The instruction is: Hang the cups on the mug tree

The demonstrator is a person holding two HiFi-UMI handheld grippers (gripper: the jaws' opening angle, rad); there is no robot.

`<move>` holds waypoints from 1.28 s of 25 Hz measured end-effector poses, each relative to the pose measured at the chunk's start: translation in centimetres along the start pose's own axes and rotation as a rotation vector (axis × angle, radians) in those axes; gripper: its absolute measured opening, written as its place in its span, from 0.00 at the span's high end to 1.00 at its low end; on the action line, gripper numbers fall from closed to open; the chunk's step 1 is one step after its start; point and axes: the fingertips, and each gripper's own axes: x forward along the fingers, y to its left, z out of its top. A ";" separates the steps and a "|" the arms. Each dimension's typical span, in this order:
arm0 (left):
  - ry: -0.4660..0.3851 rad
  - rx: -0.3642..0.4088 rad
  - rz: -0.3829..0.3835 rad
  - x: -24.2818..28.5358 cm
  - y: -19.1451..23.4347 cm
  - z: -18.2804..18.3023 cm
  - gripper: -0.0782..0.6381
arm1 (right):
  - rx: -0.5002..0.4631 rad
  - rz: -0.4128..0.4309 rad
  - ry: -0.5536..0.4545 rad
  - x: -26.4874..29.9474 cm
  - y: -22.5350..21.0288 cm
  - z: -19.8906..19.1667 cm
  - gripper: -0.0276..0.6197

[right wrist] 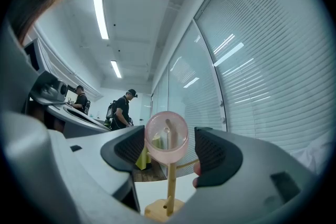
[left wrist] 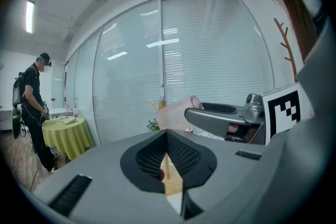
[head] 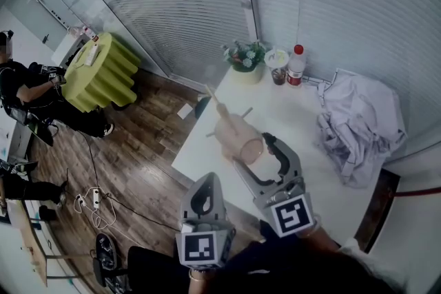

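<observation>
The cup (right wrist: 166, 136) lies on its side at the tree (right wrist: 169, 191) above the counter (head: 289, 113), long axis running along my right hand-held gripper (right wrist: 169, 152), whose jaws stand apart flanking it, one pad touching, while my left hand-held gripper (left wrist: 167, 157) is closed, empty.

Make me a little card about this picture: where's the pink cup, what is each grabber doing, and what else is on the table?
Cup: pink cup, tipped on its side at the wooden mug tree
Right gripper: jaws apart, one on each side of the cup
Left gripper: jaws together, nothing in them
Table: white table
Also on the table: potted plant, red-capped bottle, crumpled white cloth
</observation>
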 end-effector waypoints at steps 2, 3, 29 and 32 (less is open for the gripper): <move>-0.008 0.003 -0.003 -0.1 -0.1 0.1 0.89 | -0.003 -0.001 0.002 -0.1 0.1 0.0 0.49; -0.010 0.005 -0.005 -0.2 -0.1 0.2 0.89 | -0.002 -0.001 0.005 -0.1 0.1 0.0 0.49; -0.074 0.008 -0.024 -2.5 -0.4 1.4 0.89 | -0.022 -0.038 0.024 -1.8 1.1 1.0 0.49; -0.083 0.009 -0.028 -3.0 -0.6 1.5 0.89 | -0.025 -0.043 0.019 -2.2 1.2 1.3 0.49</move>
